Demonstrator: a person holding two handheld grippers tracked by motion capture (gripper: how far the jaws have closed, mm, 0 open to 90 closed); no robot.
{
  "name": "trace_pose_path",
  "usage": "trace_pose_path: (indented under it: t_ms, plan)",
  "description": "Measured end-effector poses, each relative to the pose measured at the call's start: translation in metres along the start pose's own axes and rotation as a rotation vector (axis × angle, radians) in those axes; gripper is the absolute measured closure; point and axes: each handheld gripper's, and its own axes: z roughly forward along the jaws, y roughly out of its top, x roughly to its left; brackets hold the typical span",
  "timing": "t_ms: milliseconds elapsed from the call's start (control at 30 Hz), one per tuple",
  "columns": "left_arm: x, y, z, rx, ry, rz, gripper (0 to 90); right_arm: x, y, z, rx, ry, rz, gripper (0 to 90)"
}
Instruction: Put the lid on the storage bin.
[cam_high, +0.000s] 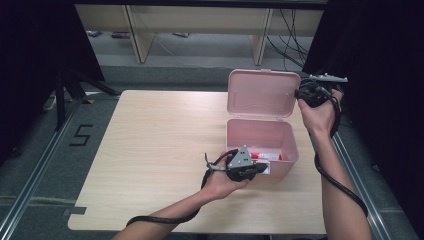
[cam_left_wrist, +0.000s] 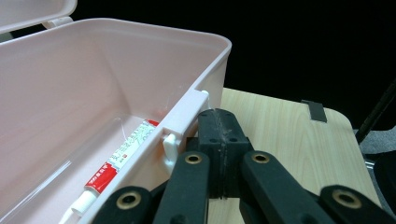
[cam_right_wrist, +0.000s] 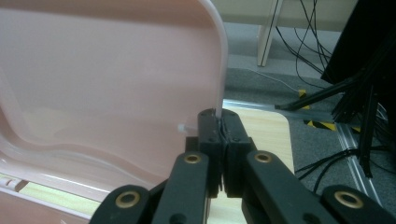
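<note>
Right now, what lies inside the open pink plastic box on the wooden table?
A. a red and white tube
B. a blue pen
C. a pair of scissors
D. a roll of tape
A: the left gripper view shows a red and white tube lying along the floor of the pink plastic box, near its front wall.

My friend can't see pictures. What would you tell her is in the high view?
A pink box stands open on a wooden table, with a red and white tube inside. The right gripper pinches the raised lid's edge, and the left gripper is at the box's front wall.
</note>
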Motion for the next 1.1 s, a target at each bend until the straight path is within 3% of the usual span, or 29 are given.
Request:
trace_pose_path:
  t_ms: [100,167,200,300,333,433,600,667,833,867,900,1100]
  plan:
    - [0.0,0.0,0.0,-0.002,0.001,0.0,89.6,-0.001,-0.001,-0.001,-0.015,-0.004,-0.031,89.7]
    - [-0.001,-0.001,0.0,-0.003,0.003,-0.001,89.6,0.001,-0.002,-0.002,-0.012,-0.01,-0.01,89.7]
    - [-0.001,-0.001,0.0,-0.003,0.003,-0.001,89.6,0.0,-0.003,-0.003,-0.023,-0.004,-0.029,89.7]
    - [0.0,0.0,0.0,-0.001,0.001,0.0,89.6,0.003,-0.005,-0.004,-0.03,-0.008,-0.018,89.7]
    - [0.0,0.0,0.0,0.001,0.001,0.0,89.6,0.001,-0.004,-0.005,-0.034,-0.012,-0.041,89.7]
    - [0.0,0.0,0.0,0.001,0.001,0.0,89.6,0.004,-0.006,-0.007,-0.035,-0.011,-0.02,89.6]
    - [0.0,0.0,0.0,0.003,0.003,-0.001,89.6,0.004,-0.01,-0.011,-0.051,-0.014,-0.03,89.6]
    - [0.0,0.0,0.0,0.004,0.003,-0.001,89.6,0.003,-0.011,-0.011,-0.061,-0.014,-0.065,89.6]
    - [0.0,0.001,0.0,0.006,0.003,0.003,89.6,0.005,-0.014,-0.014,-0.073,-0.02,-0.049,89.6]
    - [0.0,0.001,0.0,0.006,0.004,0.003,89.6,0.005,-0.015,-0.015,-0.077,-0.018,-0.063,89.6]
    - [0.0,0.001,0.0,0.006,0.004,0.003,89.6,0.007,-0.016,-0.016,-0.077,-0.024,-0.044,89.6]
    - [0.0,0.001,0.0,0.008,0.004,0.004,89.6,0.007,-0.02,-0.018,-0.1,-0.029,-0.062,89.6]
